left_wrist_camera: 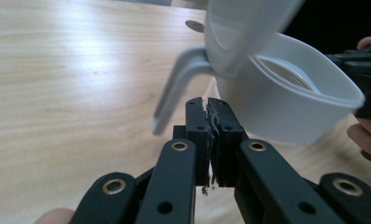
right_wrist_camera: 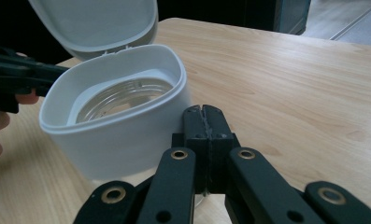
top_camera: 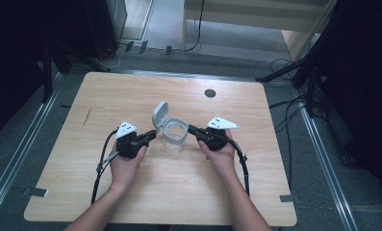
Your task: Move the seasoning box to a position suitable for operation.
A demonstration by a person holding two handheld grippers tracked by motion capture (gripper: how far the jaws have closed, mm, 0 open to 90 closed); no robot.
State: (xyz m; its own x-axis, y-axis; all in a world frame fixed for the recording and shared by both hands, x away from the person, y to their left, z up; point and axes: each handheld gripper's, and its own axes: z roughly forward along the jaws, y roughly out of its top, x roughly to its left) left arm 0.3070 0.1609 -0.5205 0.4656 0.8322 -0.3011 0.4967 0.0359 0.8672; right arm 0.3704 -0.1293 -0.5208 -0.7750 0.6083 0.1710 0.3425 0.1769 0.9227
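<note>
A white-rimmed container (top_camera: 174, 135) with a clear body stands at the middle of the table, and its hinged lid (top_camera: 160, 114) is tipped up and back on the left. My left gripper (top_camera: 153, 135) sits just left of it with its jaws shut and nothing between them. In the left gripper view the tips (left_wrist_camera: 207, 103) lie close under the lid (left_wrist_camera: 239, 32), beside the container (left_wrist_camera: 290, 102). My right gripper (top_camera: 191, 129) is shut too, its tips (right_wrist_camera: 203, 111) against the container's (right_wrist_camera: 117, 116) right wall. The inside looks empty.
The wooden table (top_camera: 131, 91) has a dark round grommet (top_camera: 210, 93) behind the container. Both hands rest on the tabletop, with cables trailing toward the front edge. Dark stands and cables lie on the floor around the table.
</note>
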